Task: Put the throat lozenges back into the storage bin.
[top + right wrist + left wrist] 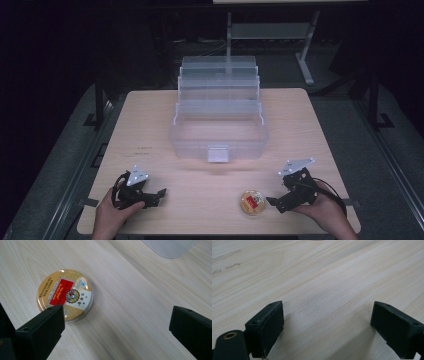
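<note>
Wood table (pixel 200 185); tin (pixel 65 295) label legible beside right gripper (pixel 117 327), jaws apart.

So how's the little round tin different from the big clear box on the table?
The round tin is small, flat and opaque, gold with a red label; the clear box is large, see-through and rectangular, with stepped tiers rising behind it. The tin lies closed near the table's front edge, beside the right gripper; the box stands open at mid-table, away from both grippers. Both rest on the wooden table, and neither is held.
</note>
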Demonstrator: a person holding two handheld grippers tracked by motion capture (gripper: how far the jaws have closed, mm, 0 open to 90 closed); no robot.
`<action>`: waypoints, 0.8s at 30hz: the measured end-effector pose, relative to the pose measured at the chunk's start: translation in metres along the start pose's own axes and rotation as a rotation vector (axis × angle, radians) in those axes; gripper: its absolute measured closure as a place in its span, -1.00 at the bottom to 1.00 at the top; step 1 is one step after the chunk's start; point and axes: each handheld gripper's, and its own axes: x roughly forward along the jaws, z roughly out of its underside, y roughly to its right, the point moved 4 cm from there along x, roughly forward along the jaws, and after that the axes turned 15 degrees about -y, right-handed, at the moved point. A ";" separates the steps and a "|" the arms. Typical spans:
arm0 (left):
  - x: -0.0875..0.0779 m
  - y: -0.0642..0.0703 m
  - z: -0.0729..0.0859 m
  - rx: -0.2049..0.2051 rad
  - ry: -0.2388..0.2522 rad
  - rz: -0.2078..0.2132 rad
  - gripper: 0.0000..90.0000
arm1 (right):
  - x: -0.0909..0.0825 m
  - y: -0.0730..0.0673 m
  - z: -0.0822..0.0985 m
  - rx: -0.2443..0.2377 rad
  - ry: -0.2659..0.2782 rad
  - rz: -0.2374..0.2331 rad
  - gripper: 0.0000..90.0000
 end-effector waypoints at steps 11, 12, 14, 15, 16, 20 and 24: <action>0.000 0.000 0.000 0.000 0.000 0.000 -0.77 | 0.001 -0.008 -0.009 -0.036 -0.002 -0.007 -1.00; 0.000 0.000 0.000 0.000 0.000 0.000 -0.77 | 0.002 -0.009 -0.010 -0.037 -0.002 -0.008 -1.00; 0.000 0.000 0.000 -0.001 0.000 0.000 -0.77 | 0.003 -0.011 -0.012 -0.042 -0.005 -0.012 -1.00; 0.000 0.000 0.000 -0.001 0.000 0.000 -0.77 | 0.004 -0.012 -0.013 -0.049 -0.007 -0.014 -1.00; 0.000 0.000 0.000 -0.001 0.000 0.000 -0.77 | 0.004 -0.014 -0.013 -0.047 -0.007 -0.016 -1.00; 0.000 0.000 0.000 0.000 0.000 0.000 -0.77 | 0.007 -0.017 -0.016 -0.061 -0.010 -0.022 -1.00; 0.000 0.000 0.000 0.000 0.000 0.000 -0.77 | 0.010 -0.022 -0.019 -0.072 -0.018 -0.031 -1.00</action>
